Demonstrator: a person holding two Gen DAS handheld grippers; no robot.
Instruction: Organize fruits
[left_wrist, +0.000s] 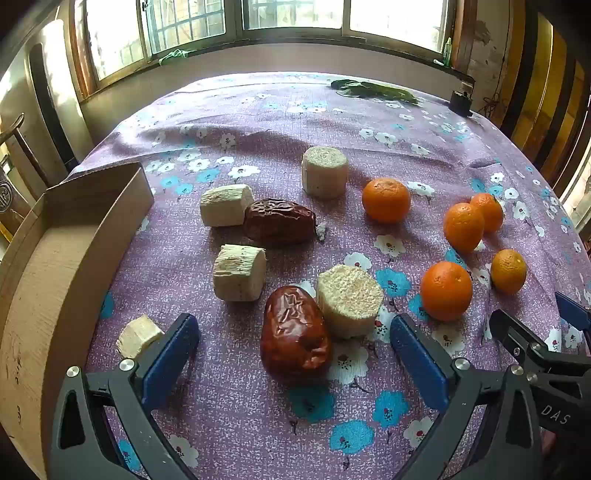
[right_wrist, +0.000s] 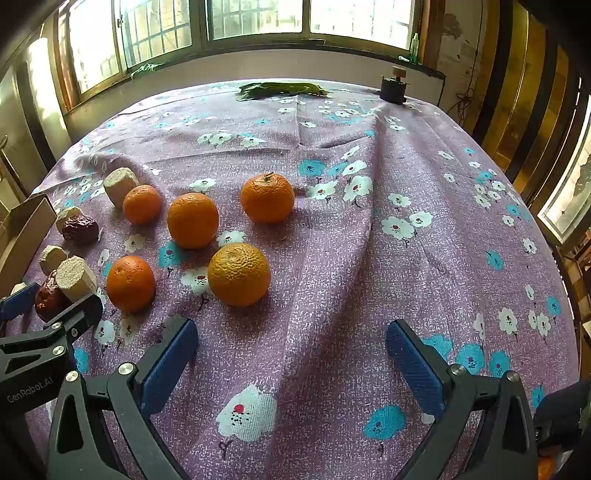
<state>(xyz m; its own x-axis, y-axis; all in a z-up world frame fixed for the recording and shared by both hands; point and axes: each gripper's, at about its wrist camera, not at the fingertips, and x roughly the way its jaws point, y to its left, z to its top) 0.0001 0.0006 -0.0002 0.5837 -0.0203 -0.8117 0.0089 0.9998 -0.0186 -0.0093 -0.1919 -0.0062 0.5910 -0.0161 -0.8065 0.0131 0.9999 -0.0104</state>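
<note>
On the purple flowered tablecloth (left_wrist: 240, 424) lie two red dates, one near (left_wrist: 295, 336) and one farther back (left_wrist: 279, 220), with several pale sugarcane chunks (left_wrist: 349, 301) around them. Several oranges (left_wrist: 446, 290) sit to the right. My left gripper (left_wrist: 291, 354) stands open, its blue pads either side of the near date without touching it. In the right wrist view the same oranges (right_wrist: 239, 275) lie ahead and to the left of my right gripper (right_wrist: 291, 354), which is open over bare cloth. The left gripper's frame (right_wrist: 55, 332) shows at that view's left edge.
A shallow cardboard box (left_wrist: 55, 266) lies at the table's left side. Green leaves (right_wrist: 280, 89) and a small dark object (right_wrist: 393, 90) sit at the far edge under the windows. Bare cloth (right_wrist: 424, 258) covers the right half of the table.
</note>
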